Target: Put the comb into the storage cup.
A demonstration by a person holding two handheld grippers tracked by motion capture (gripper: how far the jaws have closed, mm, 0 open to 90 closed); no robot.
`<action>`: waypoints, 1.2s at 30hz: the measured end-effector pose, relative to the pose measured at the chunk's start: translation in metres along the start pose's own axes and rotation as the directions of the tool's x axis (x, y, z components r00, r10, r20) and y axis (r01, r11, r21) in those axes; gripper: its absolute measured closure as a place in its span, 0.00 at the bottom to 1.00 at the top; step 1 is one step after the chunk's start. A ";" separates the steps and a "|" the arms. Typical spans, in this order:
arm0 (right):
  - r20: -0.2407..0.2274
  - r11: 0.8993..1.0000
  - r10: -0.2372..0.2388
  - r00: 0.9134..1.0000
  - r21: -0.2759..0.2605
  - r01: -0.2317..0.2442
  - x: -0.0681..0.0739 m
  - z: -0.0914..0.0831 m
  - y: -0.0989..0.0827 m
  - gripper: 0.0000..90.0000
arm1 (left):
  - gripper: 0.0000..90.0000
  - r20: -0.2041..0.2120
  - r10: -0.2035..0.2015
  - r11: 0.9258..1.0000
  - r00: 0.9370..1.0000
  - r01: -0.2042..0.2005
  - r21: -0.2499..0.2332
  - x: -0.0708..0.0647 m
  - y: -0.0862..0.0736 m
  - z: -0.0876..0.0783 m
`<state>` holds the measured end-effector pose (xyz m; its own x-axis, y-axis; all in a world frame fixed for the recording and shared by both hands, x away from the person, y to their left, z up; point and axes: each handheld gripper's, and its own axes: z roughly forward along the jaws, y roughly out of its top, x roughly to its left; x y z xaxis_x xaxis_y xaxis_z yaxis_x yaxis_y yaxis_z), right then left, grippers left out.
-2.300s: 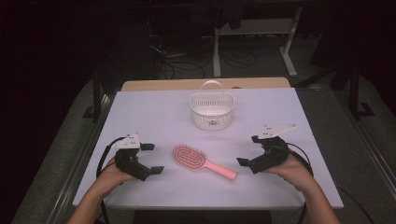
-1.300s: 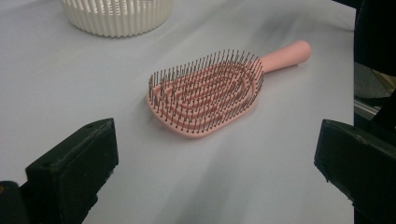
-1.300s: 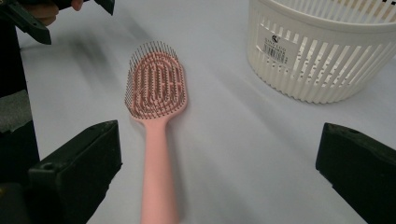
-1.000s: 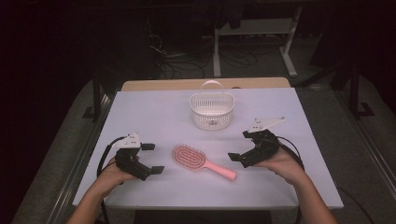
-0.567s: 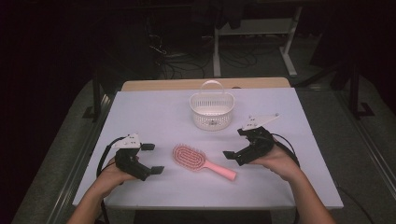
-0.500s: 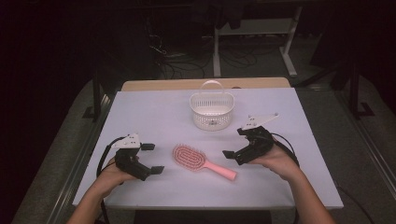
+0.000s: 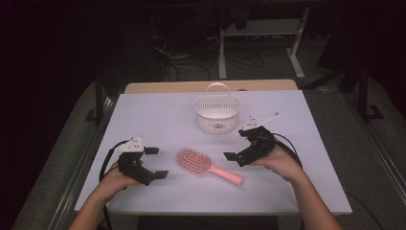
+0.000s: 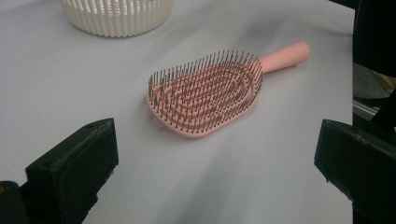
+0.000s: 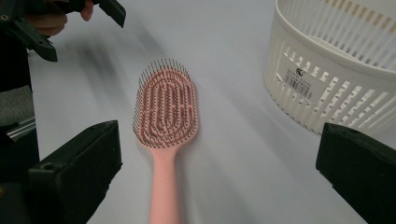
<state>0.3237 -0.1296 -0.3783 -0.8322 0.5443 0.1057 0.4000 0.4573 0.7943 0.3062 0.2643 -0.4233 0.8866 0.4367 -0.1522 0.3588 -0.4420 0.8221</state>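
A pink hairbrush (image 7: 206, 166) lies bristles-up on the white table (image 7: 143, 120), with its handle toward the right front. My left gripper (image 7: 157, 162) rests just left of the brush head, open and empty; in the left gripper view the hairbrush (image 8: 205, 98) lies ahead between its wide jaws. My right gripper (image 7: 235, 146) hovers open just right of the handle. In the right gripper view the hairbrush (image 9: 166, 109) points its handle at the right gripper (image 9: 217, 163), and the left gripper (image 9: 70, 18) shows beyond it.
A white slatted basket (image 7: 218, 112) with a hoop handle stands at the back middle, close behind my right gripper; the basket (image 9: 336, 60) is near the right jaw. Dark floor, cables and a stand lie beyond the table.
My right gripper has moved left and slightly forward across the table, ending close to the brush handle. The left gripper and the brush have stayed put.
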 end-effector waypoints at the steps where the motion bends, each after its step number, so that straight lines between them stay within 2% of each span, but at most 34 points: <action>1: -0.001 1.000 -0.001 1.000 -0.001 0.001 0.000 0.001 0.001 0.00 | 0.00 0.000 -0.001 1.000 1.000 0.001 -0.001 0.000 0.000 0.000; 36: -0.031 0.998 -0.046 0.998 0.033 0.047 0.011 0.035 0.030 0.00 | 0.00 0.009 -0.001 1.000 1.000 0.001 -0.004 0.000 0.000 -0.001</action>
<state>0.3401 -0.0848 -0.3742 -0.8612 0.5007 0.0878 0.3731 0.5053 0.7781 0.3061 0.2649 -0.4233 0.8889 0.4300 -0.1578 0.3583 -0.4381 0.8244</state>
